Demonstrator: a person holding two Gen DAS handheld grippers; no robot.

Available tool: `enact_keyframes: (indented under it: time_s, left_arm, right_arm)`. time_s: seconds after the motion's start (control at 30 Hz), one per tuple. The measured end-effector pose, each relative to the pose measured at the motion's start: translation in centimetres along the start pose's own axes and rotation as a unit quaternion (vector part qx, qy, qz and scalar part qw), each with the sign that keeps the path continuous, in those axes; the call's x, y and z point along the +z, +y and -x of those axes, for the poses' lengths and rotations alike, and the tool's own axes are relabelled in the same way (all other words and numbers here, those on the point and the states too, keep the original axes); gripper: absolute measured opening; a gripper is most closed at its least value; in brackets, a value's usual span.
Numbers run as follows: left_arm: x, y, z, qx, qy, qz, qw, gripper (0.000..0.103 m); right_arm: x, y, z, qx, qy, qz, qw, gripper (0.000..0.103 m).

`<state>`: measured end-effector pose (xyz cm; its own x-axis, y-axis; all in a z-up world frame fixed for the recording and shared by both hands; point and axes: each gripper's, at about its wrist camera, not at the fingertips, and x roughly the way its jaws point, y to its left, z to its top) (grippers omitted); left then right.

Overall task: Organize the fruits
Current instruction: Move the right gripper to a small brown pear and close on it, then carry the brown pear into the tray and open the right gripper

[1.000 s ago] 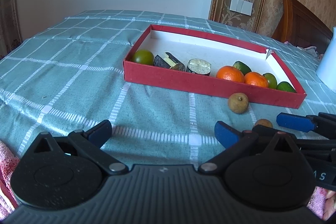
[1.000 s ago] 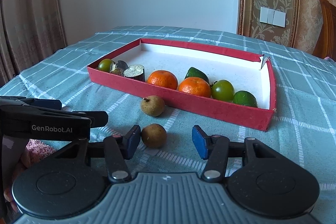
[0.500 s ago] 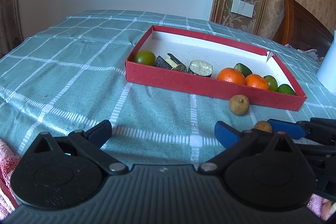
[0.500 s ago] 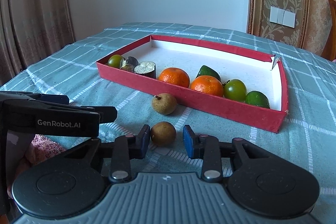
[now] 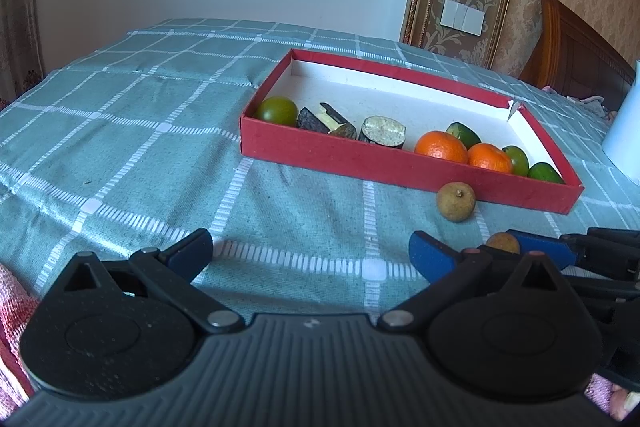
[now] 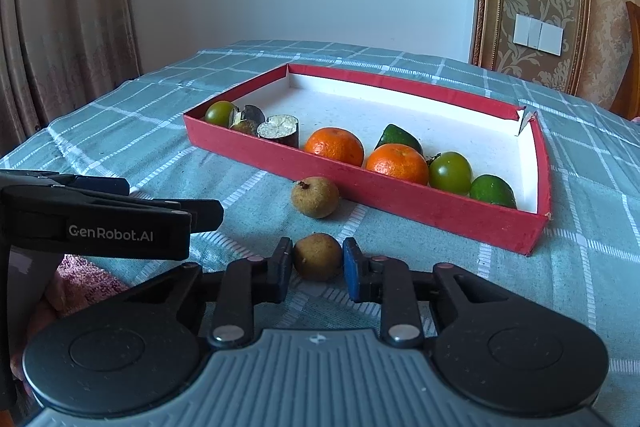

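A red tray (image 6: 360,183) with a white floor holds two oranges (image 6: 335,145), several green fruits (image 6: 450,172) and dark cut pieces (image 6: 279,129). Two small brown longans lie on the cloth in front of it. My right gripper (image 6: 317,259) is shut on the near longan (image 6: 318,255), low on the cloth. The other longan (image 6: 315,196) lies free by the tray wall. My left gripper (image 5: 310,253) is open and empty, to the left of the right one. The left wrist view shows the tray (image 5: 360,159), the free longan (image 5: 456,201) and the held longan (image 5: 503,242).
The table carries a teal checked cloth (image 6: 120,131). A white object (image 5: 626,131) stands at the right beyond the tray. A wooden headboard (image 5: 576,55) is behind it. A pink towel (image 6: 80,283) lies at the near left edge.
My right gripper moved forward around the near longan and its fingers closed onto it. The left gripper stayed open and nearly still.
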<state>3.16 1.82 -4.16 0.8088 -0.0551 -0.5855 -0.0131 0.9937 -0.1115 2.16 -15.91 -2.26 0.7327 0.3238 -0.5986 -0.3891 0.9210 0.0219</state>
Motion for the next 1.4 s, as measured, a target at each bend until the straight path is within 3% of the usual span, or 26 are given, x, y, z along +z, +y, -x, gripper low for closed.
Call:
enact_keyframes:
  time_s: [0.9, 1.4]
  left_arm:
    - [0.0, -0.1, -0.1, 0.003, 0.002, -0.003, 1.0, 0.103]
    - [0.0, -0.4, -0.2, 0.009, 0.005, -0.012, 0.9999, 0.103]
  right_arm:
    - [-0.6, -2.1, 2.5, -0.033, -0.03, -0.019, 0.999, 0.026]
    - [3.9, -7.2, 4.7, -0.072, -0.102, -0.066, 0.99, 0.026]
